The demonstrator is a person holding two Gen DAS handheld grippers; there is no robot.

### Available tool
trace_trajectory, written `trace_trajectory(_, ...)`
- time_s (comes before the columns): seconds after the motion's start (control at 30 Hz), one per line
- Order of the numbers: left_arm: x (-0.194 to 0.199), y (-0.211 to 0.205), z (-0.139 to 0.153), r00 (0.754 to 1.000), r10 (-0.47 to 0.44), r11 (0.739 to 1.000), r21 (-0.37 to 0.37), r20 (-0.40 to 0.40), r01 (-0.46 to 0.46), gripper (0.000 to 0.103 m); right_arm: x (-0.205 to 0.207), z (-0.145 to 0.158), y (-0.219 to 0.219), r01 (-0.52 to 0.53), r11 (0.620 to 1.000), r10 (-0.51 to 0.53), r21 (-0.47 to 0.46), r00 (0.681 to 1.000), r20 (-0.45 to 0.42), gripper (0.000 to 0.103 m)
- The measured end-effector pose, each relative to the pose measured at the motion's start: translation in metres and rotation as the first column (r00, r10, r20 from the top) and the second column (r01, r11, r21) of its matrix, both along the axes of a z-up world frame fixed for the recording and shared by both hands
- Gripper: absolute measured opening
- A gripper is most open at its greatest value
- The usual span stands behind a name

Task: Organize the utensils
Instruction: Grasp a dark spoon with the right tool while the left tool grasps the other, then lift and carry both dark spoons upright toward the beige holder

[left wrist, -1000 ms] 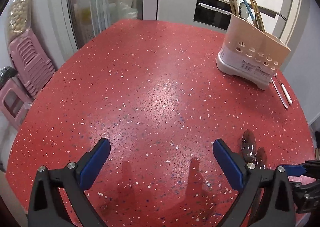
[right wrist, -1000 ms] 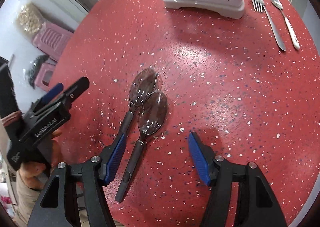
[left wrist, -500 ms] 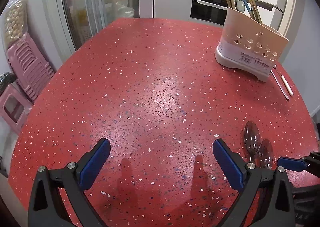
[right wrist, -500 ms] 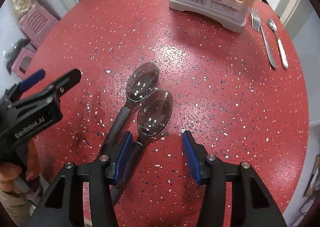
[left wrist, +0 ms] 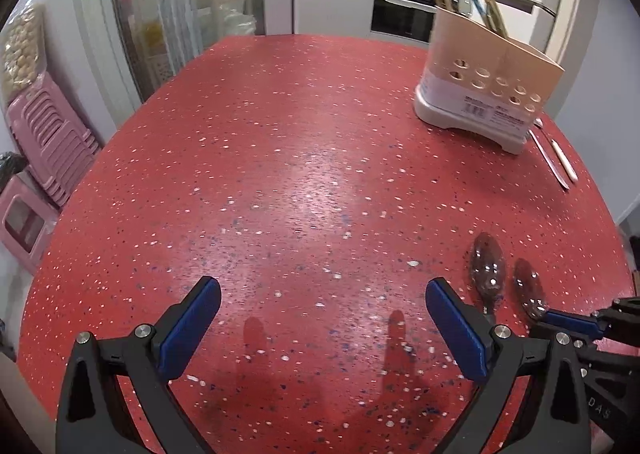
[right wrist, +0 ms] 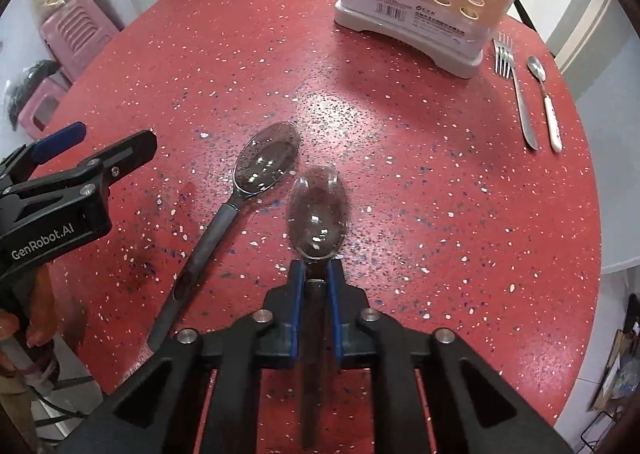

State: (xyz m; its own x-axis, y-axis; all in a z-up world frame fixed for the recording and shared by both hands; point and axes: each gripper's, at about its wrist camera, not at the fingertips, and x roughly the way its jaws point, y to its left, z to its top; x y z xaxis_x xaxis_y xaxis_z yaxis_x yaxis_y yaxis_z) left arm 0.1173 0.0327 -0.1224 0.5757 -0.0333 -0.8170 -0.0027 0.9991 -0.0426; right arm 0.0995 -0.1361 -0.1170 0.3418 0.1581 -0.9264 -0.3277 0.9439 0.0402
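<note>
right tongs (right wrist: 316,268) clamp the near spoon (right wrist: 319,210) by its handle, likely for the holder (right wrist: 424,2); left tongs (left wrist: 320,318) gape, idle.

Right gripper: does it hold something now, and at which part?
Yes. The right gripper is shut on the nearer clear spoon, clamping the handle just behind the bowl. The left gripper is open and holds nothing.

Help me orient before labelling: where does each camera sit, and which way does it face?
Left wrist: on the open left gripper, facing across the speckled red table toward the beige perforated utensil holder.
Right wrist: on the right gripper, shut on the clear-bowled dark-handled spoon, looking down the table.
Shared: holder, both clear spoons, each other's gripper.
</note>
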Motion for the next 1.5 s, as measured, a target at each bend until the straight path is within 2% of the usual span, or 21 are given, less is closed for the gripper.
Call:
trace_trajectory(0.17, -0.002, -0.02, 0.004, 0.997, -0.072, 0.997, 0.001, -0.017, 0.072, 0.103, -0.006, 0.0, -0.021, -0.015, 0.998, 0.014, 0.067, 1.0, 0.016, 0.012)
trace_trajectory(0.43, 0.002, -0.062, 0.003, 0.974, -0.21, 0.978, -0.005, -0.09, 0.21, 0.103, -0.005, 0.006, -0.057, 0.028, 0.988, -0.031, 0.155, 0.999, 0.016, 0.012)
trace_trajectory(0.67, 0.008, -0.083, -0.007, 0.951, -0.257, 0.965, 0.005, -0.172, 0.261, 0.103, -0.011, 0.013, -0.09, 0.06, 0.976, -0.065, 0.211, 0.998, 0.021, 0.012)
trace_trajectory(0.87, 0.011, -0.087, -0.008, 0.944, -0.266, 0.961, 0.019, -0.196, 0.274, 0.103, -0.017, 0.017, -0.098, 0.062, 0.967, -0.068, 0.248, 0.998, 0.015, 0.012)
trace_trajectory(0.97, 0.012, -0.088, -0.008, 0.94, -0.274, 0.959, 0.017, -0.205, 0.283, 0.099, -0.012, 0.014, -0.094, 0.056, 0.963, -0.062, 0.262, 0.998, 0.012, 0.012)
trace_trajectory(1.07, 0.012, -0.094, -0.007, 0.934, -0.29, 0.954, 0.015, -0.211, 0.299, 0.092, -0.01, 0.013, -0.099, 0.052, 0.959, -0.057, 0.278, 0.998, 0.011, 0.012)
trace_trajectory(1.17, 0.01, -0.099, -0.004, 0.925, -0.316, 0.945, 0.015, -0.21, 0.326, 0.074, -0.01, 0.013, -0.104, 0.052, 0.954, -0.057, 0.294, 0.998, 0.009, 0.012)
trace_trajectory(1.2, 0.01, -0.101, -0.004, 0.924, -0.322, 0.943, 0.013, -0.209, 0.331, 0.062, -0.011, 0.013, -0.105, 0.053, 0.953, -0.058, 0.298, 0.998, 0.008, 0.012)
trace_trajectory(1.23, 0.01, -0.102, -0.002, 0.924, -0.321, 0.944, 0.014, -0.206, 0.331, 0.043, -0.01, 0.013, -0.106, 0.055, 0.952, -0.06, 0.301, 0.998, 0.007, 0.012)
trace_trajectory(1.33, 0.012, -0.101, -0.001, 0.93, -0.306, 0.95, -0.004, -0.204, 0.311, 0.037, -0.011, 0.013, -0.11, 0.059, 0.947, -0.064, 0.315, 0.998, 0.005, 0.012)
trace_trajectory(1.5, 0.006, -0.094, 0.001, 0.947, -0.269, 0.963, -0.035, -0.173, 0.267, 0.037, -0.012, 0.015, -0.118, 0.066, 0.939, -0.072, 0.336, 0.997, 0.005, 0.012)
